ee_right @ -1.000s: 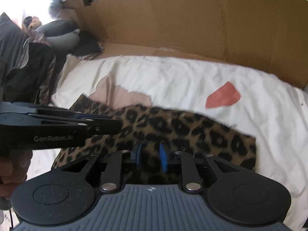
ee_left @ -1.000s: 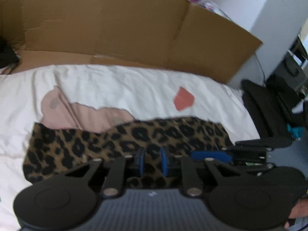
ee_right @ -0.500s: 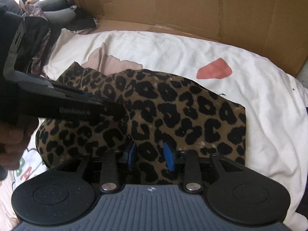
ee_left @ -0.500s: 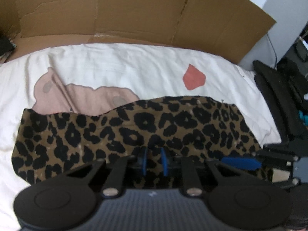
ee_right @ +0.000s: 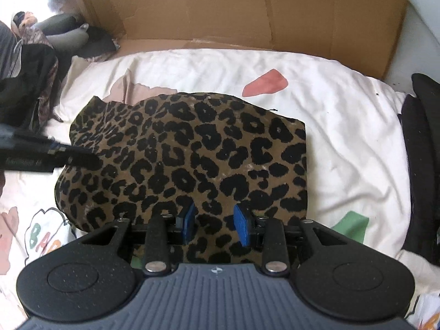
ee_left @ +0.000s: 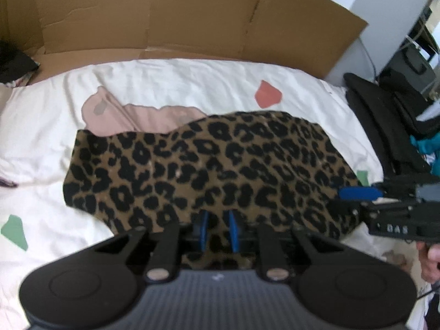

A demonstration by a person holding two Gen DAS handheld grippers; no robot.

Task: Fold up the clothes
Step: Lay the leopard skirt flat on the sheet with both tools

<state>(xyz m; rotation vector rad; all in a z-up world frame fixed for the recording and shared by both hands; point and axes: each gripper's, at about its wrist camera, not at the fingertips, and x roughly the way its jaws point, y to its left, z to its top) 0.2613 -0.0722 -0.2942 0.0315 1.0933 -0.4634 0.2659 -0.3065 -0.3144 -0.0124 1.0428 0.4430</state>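
The sheet (ee_right: 343,126) read "BAD" at its left edge. The left gripper (ee_left: 218,231), nearly closed, pinched the leopard cloth (ee_left: 220,165); the right gripper (ee_right: 214,224) stood parted over it, holding nothing.

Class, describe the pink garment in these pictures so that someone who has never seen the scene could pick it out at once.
Start at the white bedsheet in front of the brown cardboard. On it lies a leopard-print cloth; the pink garment peeks out from under its far left edge. It is plain pale pink and wrinkled, unlike the flat coral patch printed on the sheet.
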